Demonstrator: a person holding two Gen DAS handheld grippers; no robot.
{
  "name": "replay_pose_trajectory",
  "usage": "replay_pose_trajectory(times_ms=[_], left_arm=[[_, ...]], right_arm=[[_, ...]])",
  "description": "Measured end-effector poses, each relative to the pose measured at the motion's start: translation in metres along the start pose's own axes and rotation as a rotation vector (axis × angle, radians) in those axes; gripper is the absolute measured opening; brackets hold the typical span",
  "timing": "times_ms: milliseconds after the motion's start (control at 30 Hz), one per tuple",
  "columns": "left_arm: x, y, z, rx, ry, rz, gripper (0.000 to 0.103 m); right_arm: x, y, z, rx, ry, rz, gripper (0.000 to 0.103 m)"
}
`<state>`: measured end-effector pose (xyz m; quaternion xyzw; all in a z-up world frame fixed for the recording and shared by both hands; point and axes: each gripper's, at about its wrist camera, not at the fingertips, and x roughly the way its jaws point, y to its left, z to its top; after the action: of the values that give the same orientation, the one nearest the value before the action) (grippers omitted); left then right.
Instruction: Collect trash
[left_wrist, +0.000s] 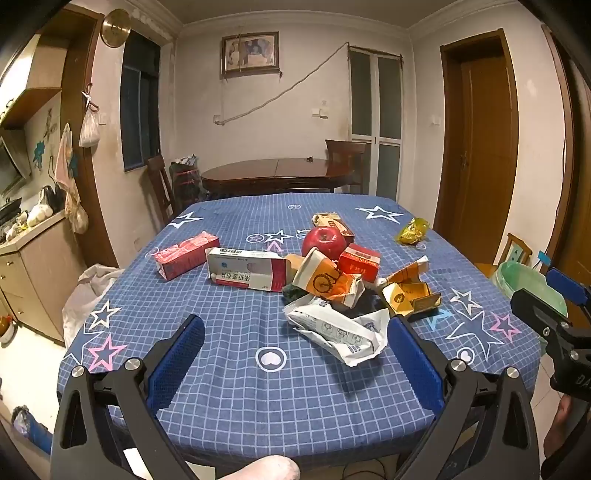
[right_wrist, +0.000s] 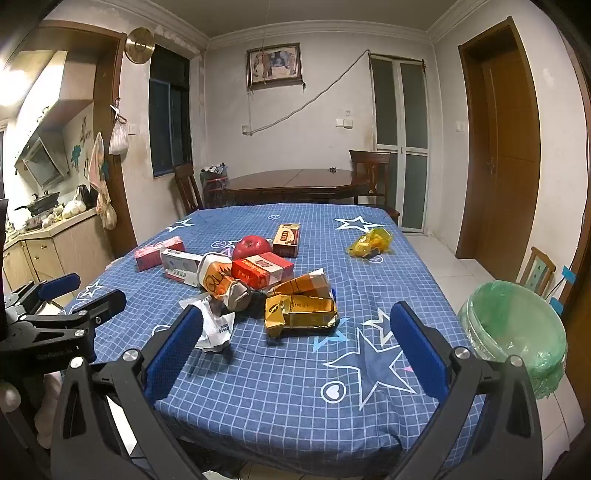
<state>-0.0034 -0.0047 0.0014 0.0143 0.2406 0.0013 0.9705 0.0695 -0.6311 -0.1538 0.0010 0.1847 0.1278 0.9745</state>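
**Loose heap, wide jaws, an apple in the middle**

Nothing collected yet, to judge by the heap. Left gripper (left_wrist: 295, 323) low in its own view, jaws spread wide and holding nothing. Right gripper (right_wrist: 297, 310) likewise, jaws fully apart and empty. Both short of the trash, over the near edge of the bench (left_wrist: 221, 369).

Trash piled at centre frame: crumpled white wrapper (left_wrist: 340, 332) nearest, squashed paper cup (left_wrist: 325, 280) just behind it, torn gold carton (left_wrist: 410, 297) to the right, red box (left_wrist: 358, 260) further back. Scattered beyond: medicine box (left_wrist: 247, 271) and pink box (left_wrist: 184, 254) at centre left, yellow bag (left_wrist: 412, 230) toward the upper right. Green-lined bin (right_wrist: 513, 328) off the bench, at the right edge of the right wrist view.

Likely troubles from here:

- Taking the apple (left_wrist: 325, 242) by mistake. Wedged against the cup and the red box, probably not trash, and free to roll once its neighbours go.
- Losing the wrapper. Thin, limp and springy, so apt to slip from a shallow pinch or to drag the cup along and scatter the pile.
- Snagging the cloth. Closing too low on a flat piece could bunch the fabric and tow everything on it.
- Missing the bin. Set below bench level and apart from it, with light paper prone to drift on release.
- Knocking grippers together. Both aimed at one heap, each already at the edge of the other's view.
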Motion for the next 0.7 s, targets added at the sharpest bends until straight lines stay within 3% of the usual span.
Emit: replay_pose_trajectory(times_ms=[700], left_arm=[[0.0088,0.004,-0.0044,0.004,0.011,0.0,0.099]], right_arm=[[0.0009,-0.0003,-0.0019,-0.001,0.008,0.0,0.098]])
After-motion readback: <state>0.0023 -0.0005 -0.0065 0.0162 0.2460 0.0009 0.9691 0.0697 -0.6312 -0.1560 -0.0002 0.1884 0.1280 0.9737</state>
